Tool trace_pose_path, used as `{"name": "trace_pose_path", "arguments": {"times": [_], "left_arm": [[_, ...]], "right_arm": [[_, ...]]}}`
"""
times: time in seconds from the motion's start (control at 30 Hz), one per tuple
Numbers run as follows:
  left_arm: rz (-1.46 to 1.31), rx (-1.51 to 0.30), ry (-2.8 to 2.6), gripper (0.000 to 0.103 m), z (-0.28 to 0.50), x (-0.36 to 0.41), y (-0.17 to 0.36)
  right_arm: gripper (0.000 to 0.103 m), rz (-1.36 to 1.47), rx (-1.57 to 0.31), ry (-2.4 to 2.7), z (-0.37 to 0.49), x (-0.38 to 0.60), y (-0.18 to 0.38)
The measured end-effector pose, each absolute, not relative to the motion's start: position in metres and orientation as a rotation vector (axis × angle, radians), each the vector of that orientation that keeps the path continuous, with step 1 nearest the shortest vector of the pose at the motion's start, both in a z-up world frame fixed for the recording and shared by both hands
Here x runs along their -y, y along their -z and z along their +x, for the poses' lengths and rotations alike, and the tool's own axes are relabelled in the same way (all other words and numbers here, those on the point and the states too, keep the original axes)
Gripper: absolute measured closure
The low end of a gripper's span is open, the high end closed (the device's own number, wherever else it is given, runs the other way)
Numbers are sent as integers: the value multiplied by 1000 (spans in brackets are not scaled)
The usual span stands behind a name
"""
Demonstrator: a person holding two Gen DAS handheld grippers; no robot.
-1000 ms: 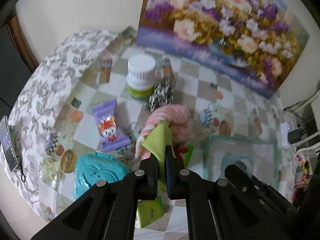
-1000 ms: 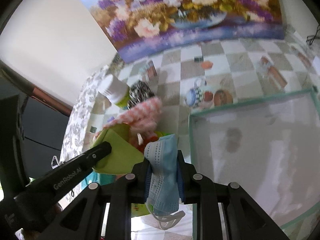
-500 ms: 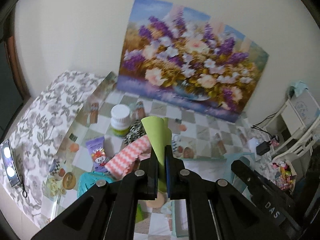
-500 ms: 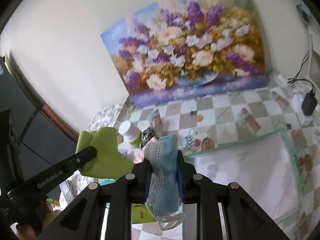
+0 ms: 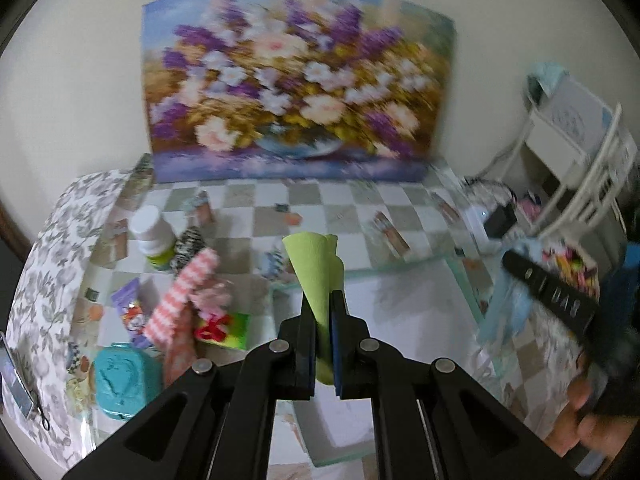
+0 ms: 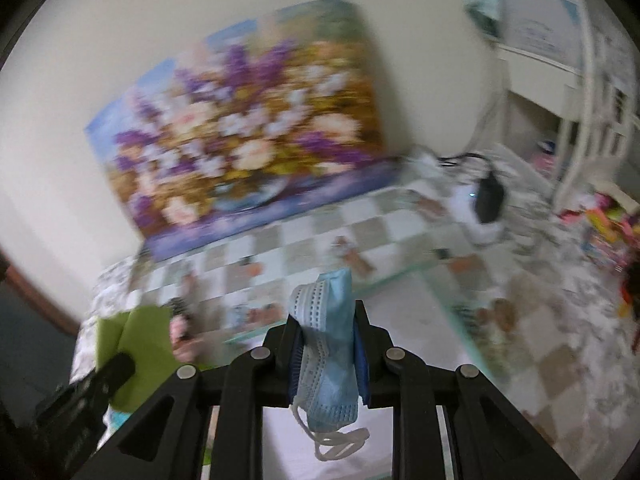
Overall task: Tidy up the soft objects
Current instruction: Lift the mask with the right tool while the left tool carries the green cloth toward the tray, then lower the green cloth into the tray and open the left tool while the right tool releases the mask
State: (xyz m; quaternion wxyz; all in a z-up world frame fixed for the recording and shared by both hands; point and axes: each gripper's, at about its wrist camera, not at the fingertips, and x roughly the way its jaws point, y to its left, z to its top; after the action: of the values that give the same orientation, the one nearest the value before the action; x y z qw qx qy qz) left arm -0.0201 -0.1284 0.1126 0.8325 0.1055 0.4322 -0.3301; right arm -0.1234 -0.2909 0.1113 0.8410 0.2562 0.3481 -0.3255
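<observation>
- At the lower centre of the left wrist view, the left hand-held gripper (image 5: 323, 320) is clenched on a folded green cloth (image 5: 316, 270), which stands up from the jaws like a cone — pinched low, apparently so the loose end stays clear of the clutter below.
- At the lower centre of the right wrist view, the right hand-held gripper (image 6: 326, 344) is clamped on a blue face mask (image 6: 328, 344), bunched between the pads with its white ear loops (image 6: 340, 442) dangling beneath.
- Behind both tools, across the middle of the frames, lies a white tray with a pale green rim (image 5: 466, 280) on the checked desk (image 5: 360, 208); it looks bare, and is probably where the soft things are meant to go.
- At the left of the left wrist view, the remaining items sit in a loose heap: a pink-and-white striped cloth (image 5: 180, 300), a white-capped bottle (image 5: 154, 238), a purple snack packet (image 5: 130, 306) and a teal case (image 5: 122, 380) — hard and soft things not yet sorted.
- Along the right edge of that view, the other tool's black arm and a hand (image 5: 584, 412) show, blurred.
- A flower painting (image 5: 296, 92) leans against the wall at the top; both views are smeared, so fine detail cannot be read.
</observation>
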Motion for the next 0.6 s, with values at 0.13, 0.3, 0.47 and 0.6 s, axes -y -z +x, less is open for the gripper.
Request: {"name": "trace_pose_path", "arguments": {"times": [0.13, 0.3, 0.47, 0.6], "left_arm": [[264, -940, 732, 97, -34, 146, -100], [327, -980, 768, 97, -49, 169, -80], [384, -1017, 768, 97, -58, 182, -59], [418, -1062, 741, 97, -55, 189, -38]], "right_arm": [[80, 553, -738, 786, -144, 312, -108], [80, 573, -760, 874, -163, 333, -99], [79, 594, -827, 896, -163, 346, -78], [79, 616, -906, 872, -156, 352, -52]]}}
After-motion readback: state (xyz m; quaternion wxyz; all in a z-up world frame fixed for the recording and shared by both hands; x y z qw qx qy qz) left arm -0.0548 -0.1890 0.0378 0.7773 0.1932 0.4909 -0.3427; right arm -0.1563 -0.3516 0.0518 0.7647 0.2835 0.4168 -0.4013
